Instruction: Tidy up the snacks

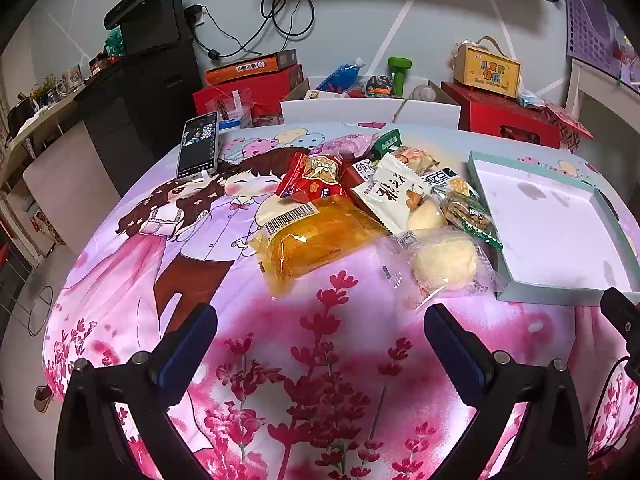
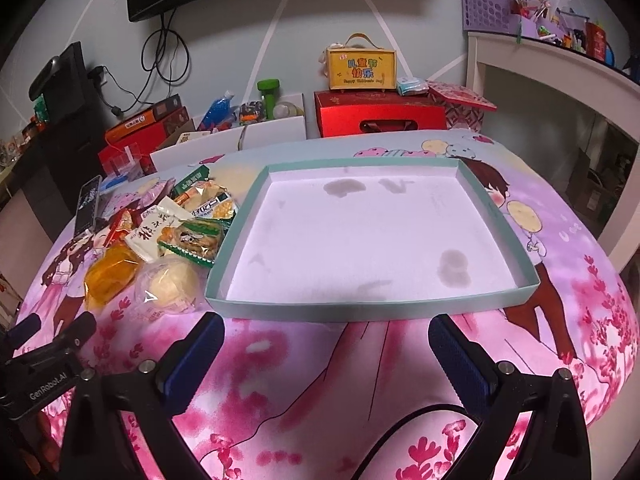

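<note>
Nothing is lying in the tray (image 2: 372, 240) I am facing with the right gripper (image 2: 326, 354), so it is waiting for snacks. I am keeping both grippers wide and empty, the left gripper (image 1: 320, 344) pointing at the snack pile (image 1: 372, 208) just left of the tray, nearest the bun (image 1: 446, 264).

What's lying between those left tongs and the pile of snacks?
Nothing: only bare pink flowered cloth separates the open left tongs from the nearest snacks, the orange bread pack and round bun, in the left wrist view.

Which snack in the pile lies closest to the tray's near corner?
The clear-wrapped round pale bun, whose wrapper edge reaches the tray; the orange bread pack sits farther left.
</note>
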